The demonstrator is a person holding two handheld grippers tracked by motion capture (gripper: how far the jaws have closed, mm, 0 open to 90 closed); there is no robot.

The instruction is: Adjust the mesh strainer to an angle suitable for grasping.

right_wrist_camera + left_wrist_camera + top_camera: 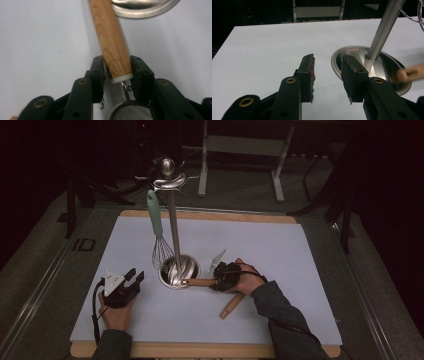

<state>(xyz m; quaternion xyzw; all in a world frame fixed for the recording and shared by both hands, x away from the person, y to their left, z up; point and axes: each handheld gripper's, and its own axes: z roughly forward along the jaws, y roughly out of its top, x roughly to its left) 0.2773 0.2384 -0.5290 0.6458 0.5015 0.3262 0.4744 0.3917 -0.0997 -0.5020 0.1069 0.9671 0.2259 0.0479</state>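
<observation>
Right hand-held gripper [117, 72] clamped on wooden handle [110, 37] of strainer [131, 112], mid-bench by stand base [178, 270]. Left hand-held gripper [327, 77] open, empty, near front-left bench [280, 245] corner. No readable markings.

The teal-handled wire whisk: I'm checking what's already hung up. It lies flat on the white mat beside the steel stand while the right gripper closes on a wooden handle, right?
Not quite. The teal-handled wire whisk hangs from a hook at the top of the steel stand, as the high view shows. The rest holds: the right gripper has its jaws on the wooden handle.
</observation>
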